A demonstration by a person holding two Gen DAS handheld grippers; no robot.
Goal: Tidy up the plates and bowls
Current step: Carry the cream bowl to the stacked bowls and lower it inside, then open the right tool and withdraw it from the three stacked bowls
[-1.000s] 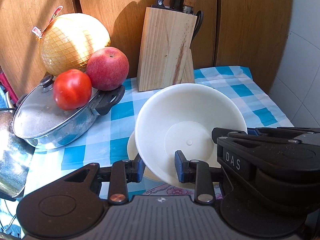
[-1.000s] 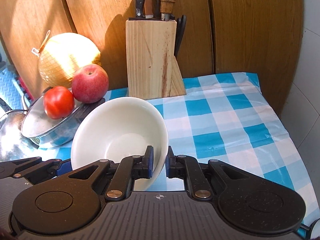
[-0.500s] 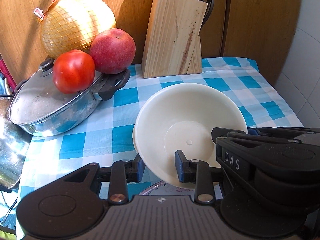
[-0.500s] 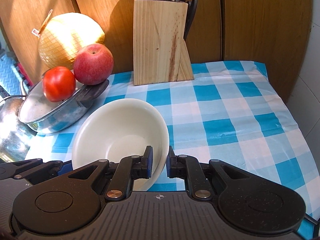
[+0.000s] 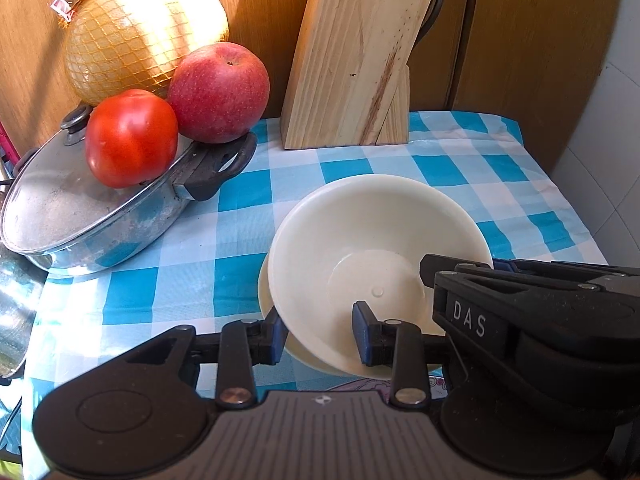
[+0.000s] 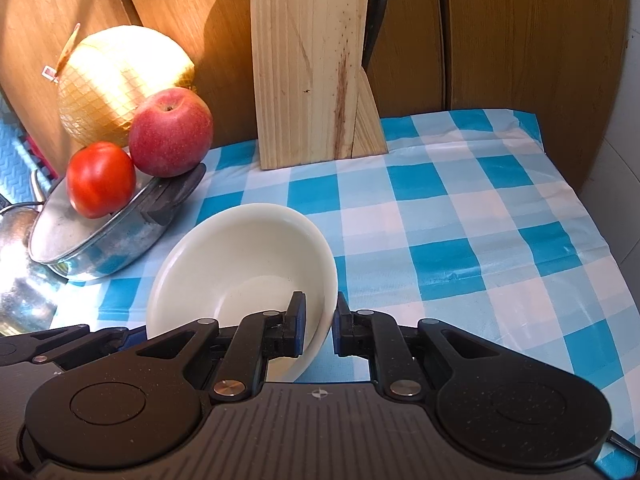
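Note:
A white bowl hangs tilted between both grippers, just above the checked tablecloth. My left gripper has one pad outside the bowl's near wall and one inside it. Its jaws are opening, with the wall still between the pads. My right gripper is shut on the bowl's right rim. It enters the left wrist view from the right. Under the bowl, the rim of a second cream bowl shows, and below that the edge of a patterned plate.
A lidded steel pan with a tomato and an apple on it stands at the left. A netted pomelo lies behind. A wooden knife block stands against the wooden panel at the back. The table ends at the right by a tiled wall.
Both grippers have carried the bowl forward and down towards the cloth. The left gripper's pads stand slightly wider apart than before.

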